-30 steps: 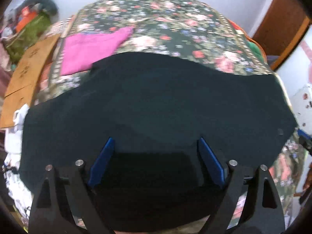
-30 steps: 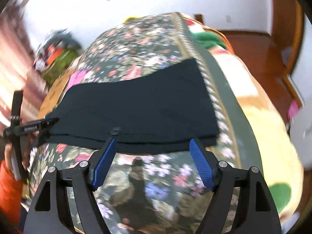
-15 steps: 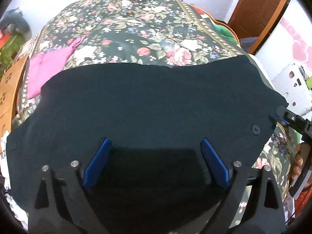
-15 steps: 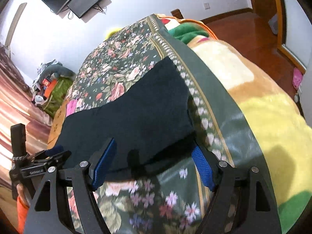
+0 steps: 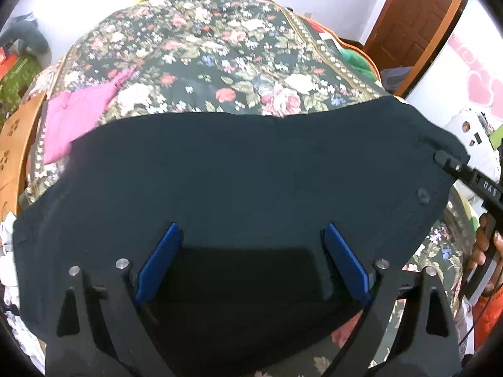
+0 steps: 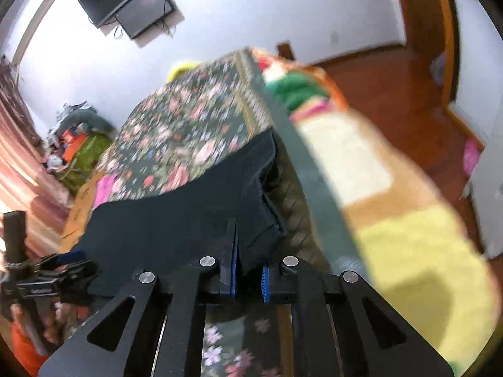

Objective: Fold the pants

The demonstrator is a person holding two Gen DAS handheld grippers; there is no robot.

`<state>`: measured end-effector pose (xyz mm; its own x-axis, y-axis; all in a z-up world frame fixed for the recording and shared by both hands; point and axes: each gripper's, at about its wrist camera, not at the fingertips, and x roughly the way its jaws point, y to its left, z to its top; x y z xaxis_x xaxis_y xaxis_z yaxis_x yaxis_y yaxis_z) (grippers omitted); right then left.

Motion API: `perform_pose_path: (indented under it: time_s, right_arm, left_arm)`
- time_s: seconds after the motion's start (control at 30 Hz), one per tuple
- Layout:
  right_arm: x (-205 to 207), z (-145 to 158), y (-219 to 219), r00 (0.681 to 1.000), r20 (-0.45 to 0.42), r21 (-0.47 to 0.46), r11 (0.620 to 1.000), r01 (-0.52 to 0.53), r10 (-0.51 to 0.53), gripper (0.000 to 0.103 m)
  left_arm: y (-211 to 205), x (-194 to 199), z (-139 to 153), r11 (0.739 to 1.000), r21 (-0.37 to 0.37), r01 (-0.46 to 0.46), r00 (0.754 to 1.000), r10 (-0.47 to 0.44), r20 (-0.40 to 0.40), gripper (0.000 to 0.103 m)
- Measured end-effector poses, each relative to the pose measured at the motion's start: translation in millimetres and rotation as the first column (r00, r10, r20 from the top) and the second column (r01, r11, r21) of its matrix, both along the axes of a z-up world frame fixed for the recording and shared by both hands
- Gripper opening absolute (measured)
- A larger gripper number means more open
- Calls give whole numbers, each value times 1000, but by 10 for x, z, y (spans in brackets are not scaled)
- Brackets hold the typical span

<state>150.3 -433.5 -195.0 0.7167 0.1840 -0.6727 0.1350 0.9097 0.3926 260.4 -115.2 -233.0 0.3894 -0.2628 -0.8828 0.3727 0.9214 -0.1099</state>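
Dark navy pants [image 5: 251, 172] lie spread flat across a floral bedspread [image 5: 220, 62]. My left gripper [image 5: 251, 251] hovers over their near edge with its blue pads wide apart, open and touching nothing. At the pants' right end, my right gripper [image 6: 248, 245] has its jaws closing, with the waist edge of the pants [image 6: 176, 220] bunched between the pads. That cloth is puckered and slightly raised. In the left wrist view the right gripper [image 5: 452, 169] shows at the pants' right corner, a hand behind it. The left gripper [image 6: 63, 260] appears at the far left of the right wrist view.
A pink cloth [image 5: 75, 116] lies on the bed beyond the pants' left end, with cardboard [image 5: 12, 157] beside it. A yellow and green blanket [image 6: 408, 251] hangs over the bed's right side. Wooden floor [image 6: 393, 78] and a door [image 5: 418, 15] lie to the right.
The right gripper's jaws have gone from wide apart to nearly together on the pants' waist edge, which now bunches up. The left gripper stays wide over the pants, having drifted sideways.
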Motion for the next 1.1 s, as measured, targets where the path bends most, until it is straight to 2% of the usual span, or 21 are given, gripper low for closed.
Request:
perform_pose_path:
  time_s: [0.1, 0.23, 0.3, 0.5, 0.67, 0.8, 0.93, 1.1]
  right_arm:
    - [19, 154, -120, 999, 27, -11, 999, 32, -32, 9]
    - [58, 419, -39, 997, 71, -80, 997, 5, 0, 9]
    - [99, 589, 98, 994, 108, -116, 993, -21, 34, 9]
    - [342, 1001, 588, 969, 197, -143, 982, -120, 147, 9]
    - [564, 1173, 1118, 940, 216, -161, 959, -233, 265, 9]
    - [764, 1123, 1634, 910, 187, -163, 925, -343, 370, 9]
    - [900, 880, 2148, 872, 117, -140, 877, -460, 476, 9]
    - [899, 388, 2717, 791, -19, -117, 785, -609, 611, 10]
  left_arm:
    - [59, -51, 134, 1000, -13, -11, 999, 12, 37, 94]
    - [173, -119, 339, 998, -52, -33, 996, 37, 80, 94]
    - [244, -166, 456, 997, -70, -43, 993, 50, 106, 94]
    - [522, -325, 768, 991, -108, -80, 977, 99, 190, 94]
    - [820, -472, 978, 984, -120, -128, 955, 155, 254, 94]
    - [1052, -604, 1093, 980, -105, -170, 932, 194, 305, 94]
    - [1273, -739, 1137, 974, -111, -199, 920, 225, 320, 94]
    - [1481, -812, 1103, 965, -111, -237, 915, 260, 310, 95]
